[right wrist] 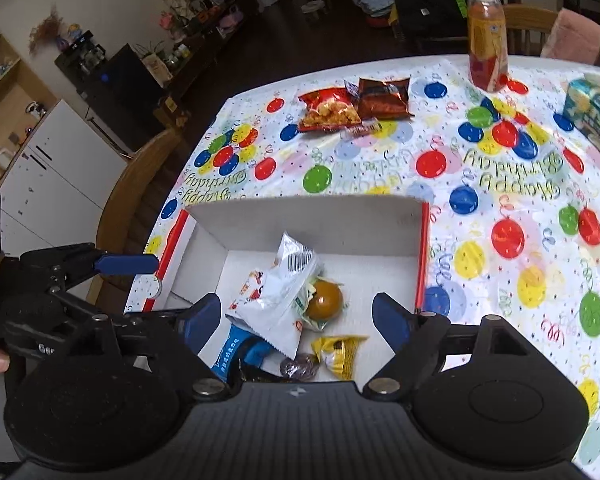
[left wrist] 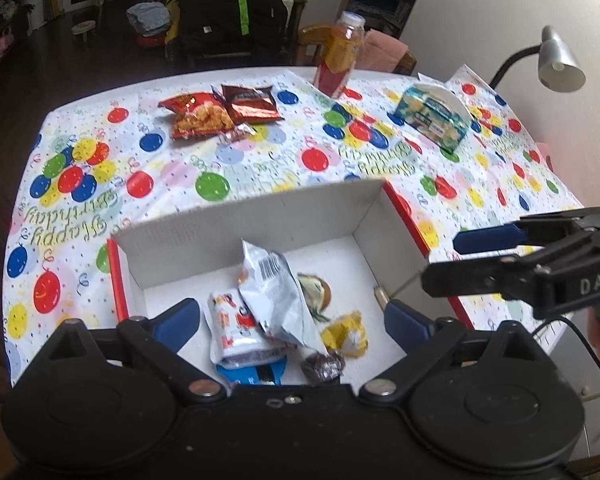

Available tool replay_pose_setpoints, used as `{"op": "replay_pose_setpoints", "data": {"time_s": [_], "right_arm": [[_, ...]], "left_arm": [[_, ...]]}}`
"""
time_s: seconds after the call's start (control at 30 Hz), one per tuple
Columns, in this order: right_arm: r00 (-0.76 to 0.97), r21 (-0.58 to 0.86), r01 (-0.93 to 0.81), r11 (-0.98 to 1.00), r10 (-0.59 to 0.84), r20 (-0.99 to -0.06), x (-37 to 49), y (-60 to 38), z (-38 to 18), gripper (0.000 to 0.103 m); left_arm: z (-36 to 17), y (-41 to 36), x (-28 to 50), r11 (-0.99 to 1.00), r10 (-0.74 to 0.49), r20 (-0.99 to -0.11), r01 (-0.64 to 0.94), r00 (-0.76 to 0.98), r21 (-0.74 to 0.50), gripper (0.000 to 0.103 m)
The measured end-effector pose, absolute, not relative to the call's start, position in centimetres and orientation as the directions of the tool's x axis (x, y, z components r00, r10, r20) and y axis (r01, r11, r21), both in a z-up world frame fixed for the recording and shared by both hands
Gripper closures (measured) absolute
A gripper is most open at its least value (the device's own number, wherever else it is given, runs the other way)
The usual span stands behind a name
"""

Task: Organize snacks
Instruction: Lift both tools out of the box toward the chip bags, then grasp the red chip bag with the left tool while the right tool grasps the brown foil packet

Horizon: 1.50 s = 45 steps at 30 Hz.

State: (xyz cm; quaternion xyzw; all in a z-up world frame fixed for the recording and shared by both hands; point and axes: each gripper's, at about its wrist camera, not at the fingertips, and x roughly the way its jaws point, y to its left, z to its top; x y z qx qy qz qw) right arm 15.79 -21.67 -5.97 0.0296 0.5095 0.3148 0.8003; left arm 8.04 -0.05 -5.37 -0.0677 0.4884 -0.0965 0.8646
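Note:
A white cardboard box [left wrist: 260, 208] [right wrist: 300, 204] with red outer sides sits at the near table edge. In it lie a silver packet [left wrist: 272, 292] [right wrist: 288, 280], a white-and-red packet [left wrist: 236, 328], a round brown bun [right wrist: 326, 300], a yellow wrapped sweet [left wrist: 346, 334] [right wrist: 338, 352], a blue packet [left wrist: 256, 374] and a dark foil candy [left wrist: 324, 366]. My left gripper [left wrist: 292, 320] hovers open over the box, holding nothing. My right gripper [right wrist: 298, 316] is open over it too. Across the table lie a red chips bag [left wrist: 196, 114] [right wrist: 328, 110], a dark red bag [left wrist: 252, 102] [right wrist: 384, 96] and a small wrapper [left wrist: 240, 133] [right wrist: 364, 127].
A balloon-print birthday cloth [left wrist: 220, 160] covers the table. An orange-and-red bottle [left wrist: 340, 56] [right wrist: 487, 52] stands at the far edge. A teal biscuit box [left wrist: 432, 116] [right wrist: 596, 116] sits far right, under a grey lamp [left wrist: 560, 60]. Wooden chairs surround the table.

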Motion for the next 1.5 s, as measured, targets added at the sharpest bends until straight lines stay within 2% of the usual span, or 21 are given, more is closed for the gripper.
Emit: {"op": "replay_pose_setpoints", "data": {"time_s": [0.13, 0.2, 0.23, 0.53, 0.73, 1.07, 1.5], "right_arm": [[0.304, 0.354, -0.491, 0.796, 0.538, -0.786, 17.2, -21.7, -4.9, 0.018], [0.322, 0.346, -0.5, 0.794, 0.541, -0.777, 18.2, -21.8, -4.1, 0.002], [0.33, 0.339, -0.506, 0.793, 0.541, -0.774, 18.8, -21.8, -3.7, 0.0], [0.362, 0.27, -0.542, 0.795, 0.512, -0.779, 25.5, -21.7, -0.9, 0.0], [0.362, 0.239, -0.547, 0.803, 0.484, -0.797, 30.7, -20.6, -0.9, 0.0], [0.339, 0.193, -0.562, 0.804, 0.437, -0.833, 38.9, -18.2, -3.7, 0.0], [0.282, 0.27, -0.485, 0.832, 0.441, -0.852, 47.8, -16.4, -10.2, 0.0]], "left_arm": [[-5.0, 0.7, 9.4, 0.975, -0.215, -0.821, 0.065, 0.529, -0.213, 0.001], [-4.7, 1.1, 10.4, 0.977, -0.198, -0.816, 0.044, 0.543, -0.207, 0.001], [-4.5, 1.3, 10.9, 0.979, -0.186, -0.813, 0.032, 0.551, -0.202, 0.001], [-3.5, 3.2, 16.6, 0.987, -0.088, -0.801, -0.055, 0.592, -0.149, 0.001], [-4.0, 4.1, 21.1, 0.987, -0.04, -0.806, -0.104, 0.59, -0.125, 0.001], [-6.1, 4.8, 28.3, 0.985, 0.026, -0.819, -0.155, 0.574, -0.078, 0.001], [-10.8, 5.0, 35.7, 0.979, 0.049, -0.851, -0.194, 0.523, -0.063, 0.001]]}}
